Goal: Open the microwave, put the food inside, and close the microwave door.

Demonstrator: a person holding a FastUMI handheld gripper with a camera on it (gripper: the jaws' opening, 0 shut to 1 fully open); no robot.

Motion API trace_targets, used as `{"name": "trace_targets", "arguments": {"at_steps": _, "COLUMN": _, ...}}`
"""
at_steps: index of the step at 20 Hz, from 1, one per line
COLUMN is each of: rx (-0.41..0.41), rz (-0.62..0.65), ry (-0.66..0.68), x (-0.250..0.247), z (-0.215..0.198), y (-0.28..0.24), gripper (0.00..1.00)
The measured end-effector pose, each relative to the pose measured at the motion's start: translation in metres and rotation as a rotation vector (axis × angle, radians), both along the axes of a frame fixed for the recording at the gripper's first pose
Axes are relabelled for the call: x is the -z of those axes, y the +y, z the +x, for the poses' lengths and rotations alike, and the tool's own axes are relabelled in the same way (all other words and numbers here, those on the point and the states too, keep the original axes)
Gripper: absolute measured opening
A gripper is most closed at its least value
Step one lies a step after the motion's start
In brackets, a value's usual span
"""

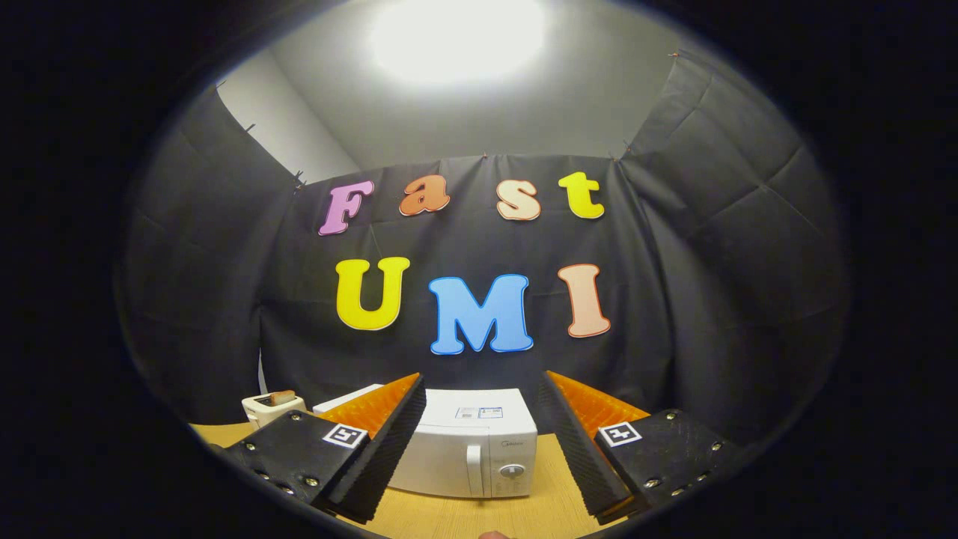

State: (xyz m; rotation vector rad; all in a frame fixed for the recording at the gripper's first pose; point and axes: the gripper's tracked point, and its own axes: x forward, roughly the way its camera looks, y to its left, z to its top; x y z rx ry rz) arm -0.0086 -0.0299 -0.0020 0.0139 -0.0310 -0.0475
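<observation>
With the door seemingly shut, the wide, empty claw must first reach the microwave's handle.

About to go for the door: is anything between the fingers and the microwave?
Nothing visible. The hand-held gripper is open, and the white box-shaped microwave sits on bare wooden table just beyond its fingers, door shut.

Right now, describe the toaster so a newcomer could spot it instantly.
Start at the white microwave on the wooden table, seen between the open gripper's fingers. Beside it, past one finger, stands the toaster. It is far smaller, cream-coloured, with something brown sticking out of its top.
</observation>
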Motion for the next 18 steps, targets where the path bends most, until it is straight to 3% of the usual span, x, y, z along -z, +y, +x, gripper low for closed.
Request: {"name": "trace_targets", "arguments": {"at_steps": 18, "rx": -0.066, "rz": -0.027, "ry": 0.269, "x": 0.148, "z": 0.111, "y": 0.008, "gripper": 0.97}}
